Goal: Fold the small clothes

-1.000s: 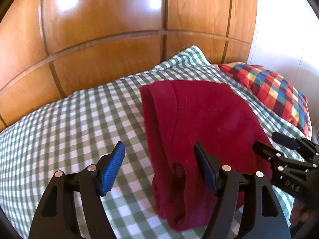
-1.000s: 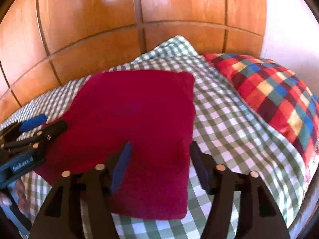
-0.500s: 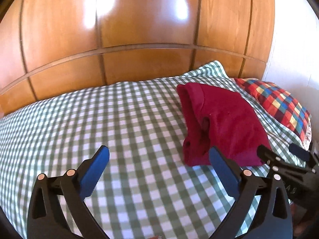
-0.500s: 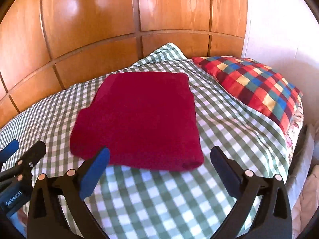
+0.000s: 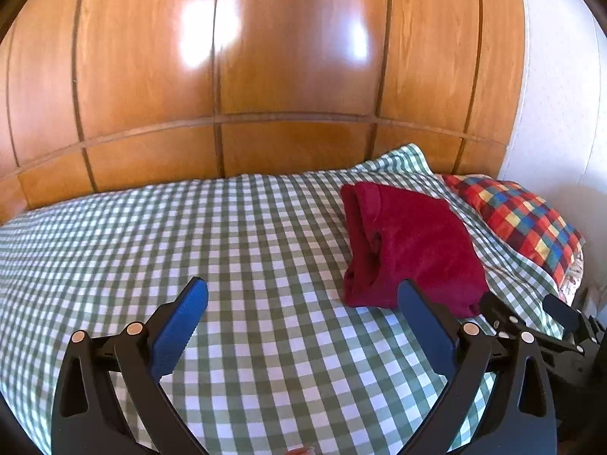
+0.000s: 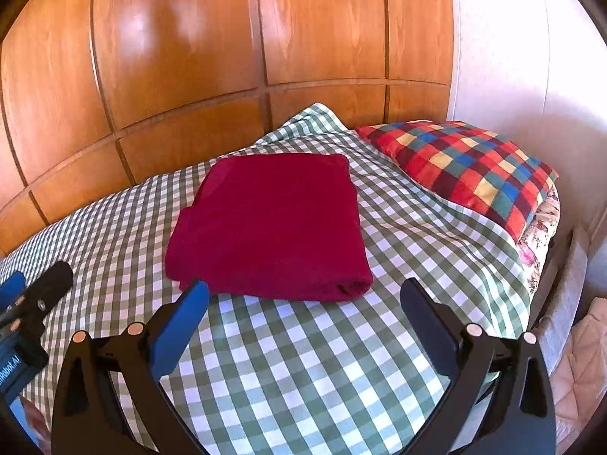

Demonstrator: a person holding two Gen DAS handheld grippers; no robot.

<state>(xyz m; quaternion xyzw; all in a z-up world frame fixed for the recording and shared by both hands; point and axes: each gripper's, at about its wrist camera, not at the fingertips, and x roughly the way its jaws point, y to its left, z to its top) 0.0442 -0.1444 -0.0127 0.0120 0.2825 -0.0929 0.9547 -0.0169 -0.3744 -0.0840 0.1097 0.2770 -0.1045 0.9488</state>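
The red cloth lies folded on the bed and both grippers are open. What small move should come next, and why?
Probably draw both grippers away: the red cloth lies folded flat on the checked sheet, and the left gripper and right gripper stand open, holding nothing.

Both views are bright and warm, lit by daylight. Soft white glare patches sit on the glossy wooden panels [image 5: 265, 68], two in the left wrist view and a fainter one in the right wrist view. The white wall [image 6: 531, 76] is washed out with a pinkish cast. Fisheye distortion bows the panel seams and rounds the checked bedspread [image 5: 246, 250], and dark vignette fills the corners. The red folded garment [image 6: 273, 223] is oversaturated, its texture nearly lost. Focus is fairly sharp, with slight softness at the edges.
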